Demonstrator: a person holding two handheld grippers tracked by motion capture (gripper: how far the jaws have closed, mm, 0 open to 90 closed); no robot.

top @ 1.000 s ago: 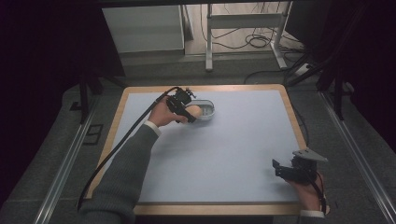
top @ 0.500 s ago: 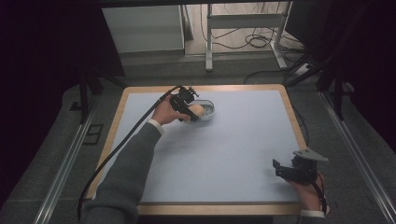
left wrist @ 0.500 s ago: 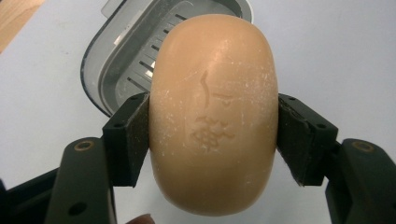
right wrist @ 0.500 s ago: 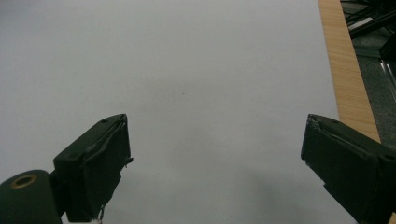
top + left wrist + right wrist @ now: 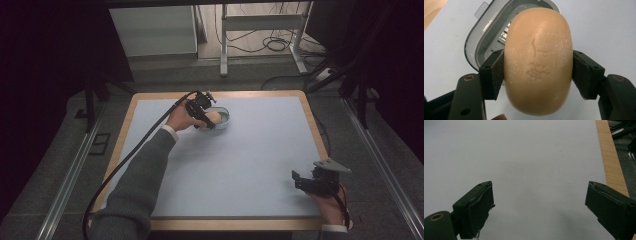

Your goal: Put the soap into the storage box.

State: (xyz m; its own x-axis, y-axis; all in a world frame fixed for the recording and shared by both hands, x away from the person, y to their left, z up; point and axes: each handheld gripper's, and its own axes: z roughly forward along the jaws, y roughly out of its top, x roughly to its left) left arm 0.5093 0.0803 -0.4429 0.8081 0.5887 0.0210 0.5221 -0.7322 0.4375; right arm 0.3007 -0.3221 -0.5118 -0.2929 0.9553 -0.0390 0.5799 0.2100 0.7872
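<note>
Tan soap (image 5: 537,65) sits squeezed between the two black pads of the left tool (image 5: 537,72), which holds it tight. The soap is just above the grey soap dish (image 5: 486,37), near the far side of the pale blue bench (image 5: 240,165). The right tool (image 5: 539,205) rests spread wide near the bench's close corner, with nothing in it.

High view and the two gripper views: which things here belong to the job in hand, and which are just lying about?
In the job:
- soap bar, clamped in the left gripper
- soap dish, just behind it

Not in the job:
- right gripper, jaws open over bare table
- metal frame and cables on the floor behind the table
</note>
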